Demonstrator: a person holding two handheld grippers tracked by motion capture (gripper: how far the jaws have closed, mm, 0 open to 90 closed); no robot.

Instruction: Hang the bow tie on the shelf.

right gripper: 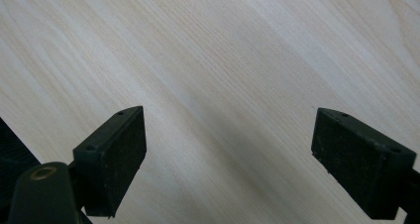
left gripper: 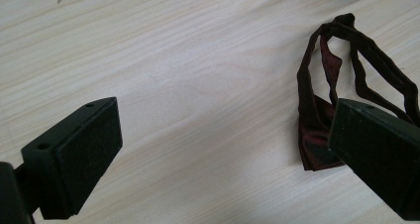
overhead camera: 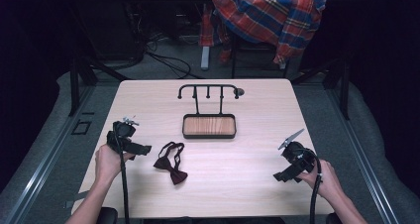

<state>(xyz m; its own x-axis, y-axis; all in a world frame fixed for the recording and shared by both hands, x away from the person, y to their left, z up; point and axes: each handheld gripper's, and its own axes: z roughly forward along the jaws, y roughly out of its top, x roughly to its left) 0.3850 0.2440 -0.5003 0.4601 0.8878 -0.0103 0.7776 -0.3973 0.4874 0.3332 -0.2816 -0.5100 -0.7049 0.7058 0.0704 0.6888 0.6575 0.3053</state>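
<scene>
bow tie on the table, both grippers wide and empty

i see a pale wooden table (overhead camera: 257, 179); near its far middle stands a black rack (overhead camera: 208, 91) with small hooks over a dark-rimmed tray (overhead camera: 209, 126) with a wood floor; behind the table a plaid shirt (overhead camera: 270, 13) hangs over a chair, with cables on the floor; nothing lies between either gripper and the tie.

the dark red bow tie (overhead camera: 170, 163) lies flat on the table in front of the tray, its strap looped toward the far side; my left gripper (overhead camera: 143, 149), held in the left hand (overhead camera: 107, 160), sits just beside it on the left; in the left gripper view the bow tie (left gripper: 337, 95) lies at the right, partly behind the right jaw, jaws spread wide with bare wood between them; my right gripper (overhead camera: 281, 176), held in the right hand (overhead camera: 327, 179), is well apart from the tie at the right; its jaws stand wide over bare wood.
</scene>
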